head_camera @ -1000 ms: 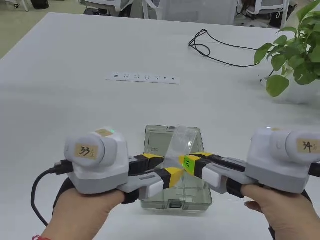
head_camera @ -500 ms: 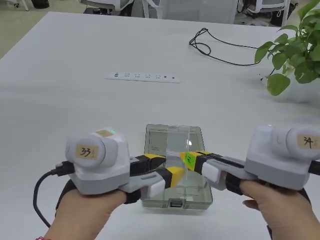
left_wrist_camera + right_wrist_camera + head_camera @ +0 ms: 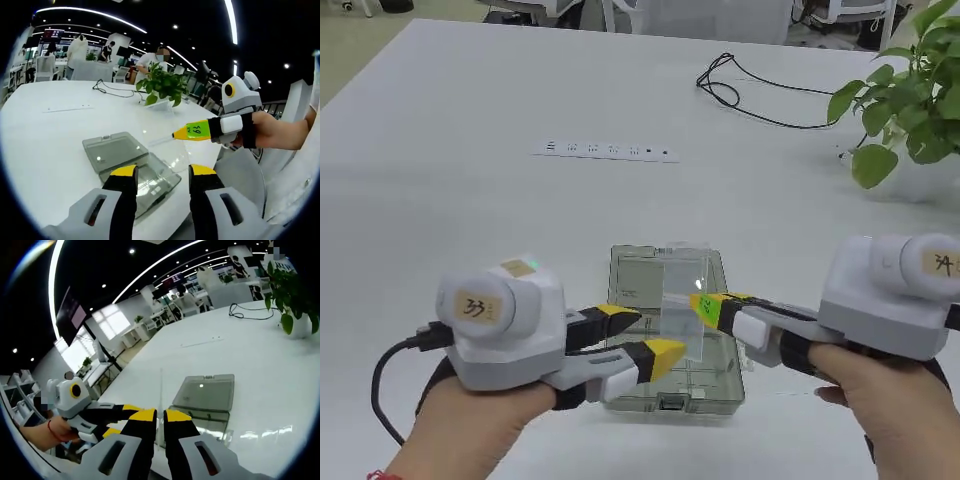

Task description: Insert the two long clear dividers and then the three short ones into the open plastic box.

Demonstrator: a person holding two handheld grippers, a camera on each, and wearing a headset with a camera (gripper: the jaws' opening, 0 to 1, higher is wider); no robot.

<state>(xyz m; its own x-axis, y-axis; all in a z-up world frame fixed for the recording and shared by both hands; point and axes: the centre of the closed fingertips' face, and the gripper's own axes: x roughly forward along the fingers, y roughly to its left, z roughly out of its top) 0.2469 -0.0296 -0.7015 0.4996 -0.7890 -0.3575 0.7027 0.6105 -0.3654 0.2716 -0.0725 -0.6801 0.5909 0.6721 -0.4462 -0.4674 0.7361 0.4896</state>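
The open clear grey plastic box [image 3: 630, 283] lies on the white table just in front of me, lid folded back on the far side. My right gripper [image 3: 708, 306] is shut on a clear divider [image 3: 682, 300] and holds it upright over the box's middle. From the right gripper view the divider [image 3: 160, 390] stands edge-on between the closed jaws of that gripper [image 3: 160, 416], above the box [image 3: 205, 395]. My left gripper [image 3: 646, 332] is open over the box's near left part, holding nothing. In its own view, the left gripper [image 3: 162, 174] frames the box [image 3: 115, 150].
A white power strip [image 3: 608, 152] lies further back at the table's middle. A black cable [image 3: 740, 95] coils at the far right, beside a potted green plant [image 3: 910, 100]. People and chairs stand beyond the table.
The divider has turned from slanted to upright above the box. The right gripper rose a little with it. The left gripper drew back slightly to the left.
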